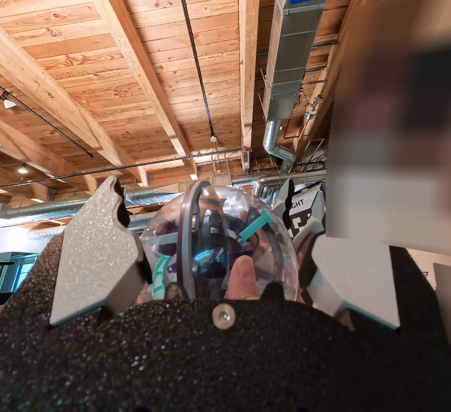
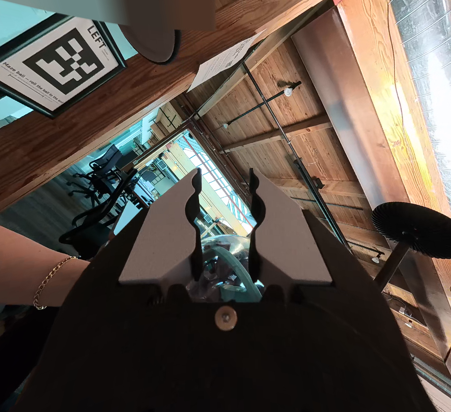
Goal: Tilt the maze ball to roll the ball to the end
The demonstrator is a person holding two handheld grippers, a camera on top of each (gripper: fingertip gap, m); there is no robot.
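**A:** Okay, starting up close in the left wrist view: what's that gritty black stuff filling the bottom?

**B:** That's the body of the left gripper [image 1: 202, 207], a rough, speckled, foam-like surface with a round clear rivet in the middle. Its two grey wedge-shaped fingers [image 1: 97, 249] have wavy scalloped inner edges. They're spread wide, one on each side of the maze ball [image 1: 219, 236], which sits dead centre in the lower half of the frame.

**A:** Is it actually squeezing it?

**B:** The left finger is touching the shell or just beside it, and I can't tell which. The ball is a clear glossy plastic sphere with a grey band around it, and inside are teal ladder-like tracks and dark purple bits. A fingertip [image 1: 242, 275] presses on it from below.

**A:** And the right wrist view?

**B:** Same design but in shadow, so the body looks nearly black. The right gripper [image 2: 225, 180] has its fingers set narrow, with the tips apart. The ball's shiny dome [image 2: 224, 241] shows low in the gap between the fingers, down near their base. I can't tell if it's gripped.

**A:** Anything further out?

**B:** There's a forearm with a gold chain bracelet [image 2: 52, 280] at lower left. Past that, a framed marker card [image 2: 61, 63] at upper left. Farthest off is the knotty wooden plank ceiling [image 1: 97, 34] with beams, and a ribbed metal duct [image 1: 292, 58] at upper right of the left view.
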